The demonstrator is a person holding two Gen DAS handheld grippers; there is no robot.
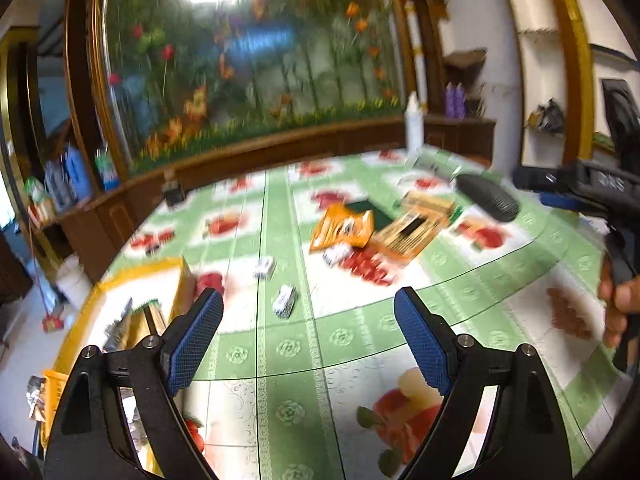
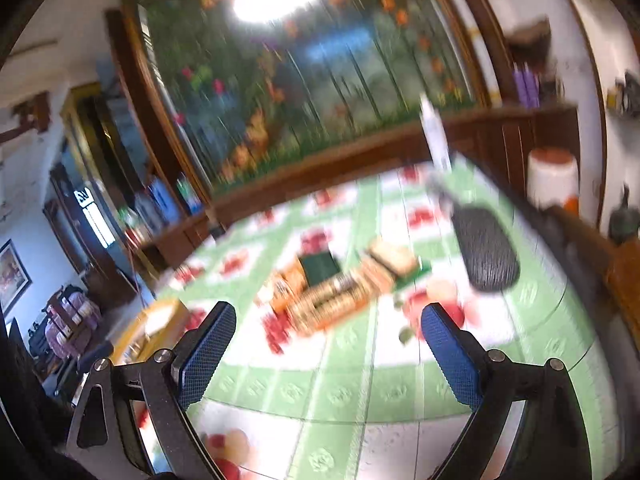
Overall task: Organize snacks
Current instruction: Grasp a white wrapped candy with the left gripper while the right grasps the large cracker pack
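Observation:
A blurred pile of snack packets lies mid-table: an orange packet (image 1: pixel 342 228), tan striped packets (image 1: pixel 412 232) and a dark green one (image 1: pixel 372 210). Three small white packets (image 1: pixel 285 300) lie loose nearer to me. My left gripper (image 1: pixel 308 296) hovers open over the tablecloth, short of them, with nothing between its fingers. In the right wrist view the same pile (image 2: pixel 332 292) sits just ahead of my right gripper (image 2: pixel 329 309), which is also open and holds nothing. A yellow-rimmed box (image 1: pixel 132 280) holding a few packets stands at the table's left.
A black oval object (image 1: pixel 488 196) lies behind the pile to the right, with a white bottle (image 1: pixel 414 124) at the far edge. A hand (image 1: pixel 618 300) holds the other tool at the right edge. A wooden ledge and a flower mural back the green fruit-print tablecloth (image 1: pixel 288 348).

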